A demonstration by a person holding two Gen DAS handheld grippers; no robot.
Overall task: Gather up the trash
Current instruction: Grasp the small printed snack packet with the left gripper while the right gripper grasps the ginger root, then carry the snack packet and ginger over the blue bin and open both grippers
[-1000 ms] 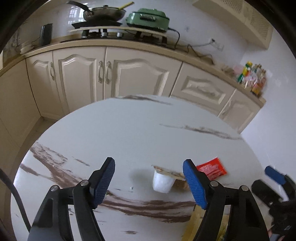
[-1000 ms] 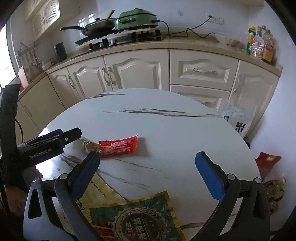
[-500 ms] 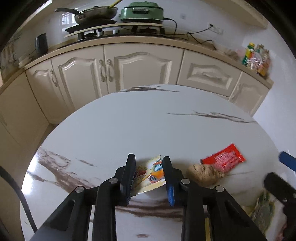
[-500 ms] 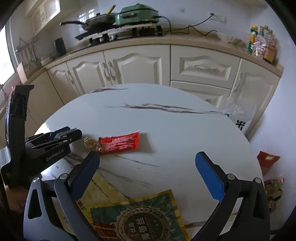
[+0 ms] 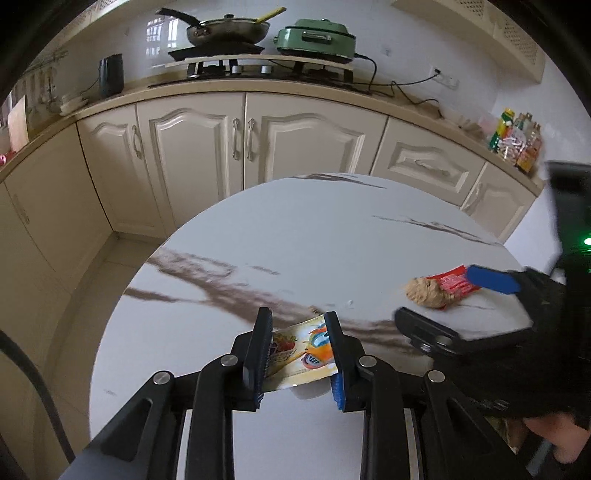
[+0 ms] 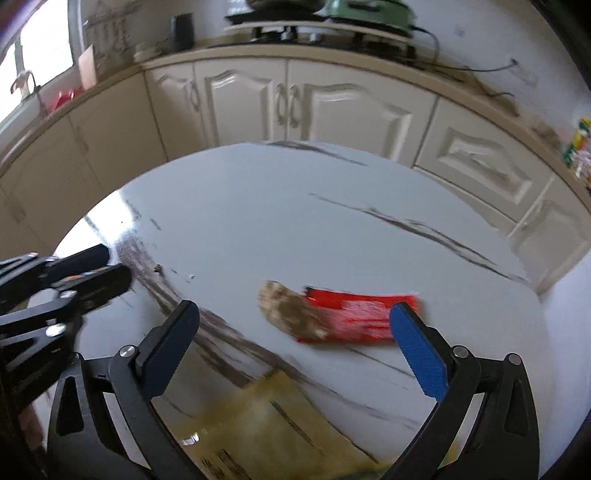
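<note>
Two claws work over a round white desk (image 5: 303, 236) veined with brown. The left claw (image 5: 300, 350) is clamped on a small cup with a colourful printed foil lid (image 5: 301, 354); the lid is tipped up toward the camera, both pads press against the cup's sides, and its inside cannot be seen. The cup appears lifted just clear of the desk's near part, with a shadow beneath it.

The right claw (image 6: 295, 343) stands wide open with nothing between its pads, hovering above a red wrapper (image 6: 364, 319) that lies flat on the desk. A brownish crumpled lump (image 6: 290, 308) sits at the wrapper's left end, touching or spilling from it; blur hides which. The right blue pad overlaps the wrapper's right end in the view. Nearer the camera a yellowish printed bag (image 6: 266, 424) lies flat on the desk, partly under the right claw.

Beyond the desk run cream cabinets (image 5: 207, 147) under a counter carrying a frying pan (image 5: 229, 31) on a stove and a green electric cooker (image 5: 316, 38). Bottles and packets (image 5: 515, 138) stand at the counter's right end.
</note>
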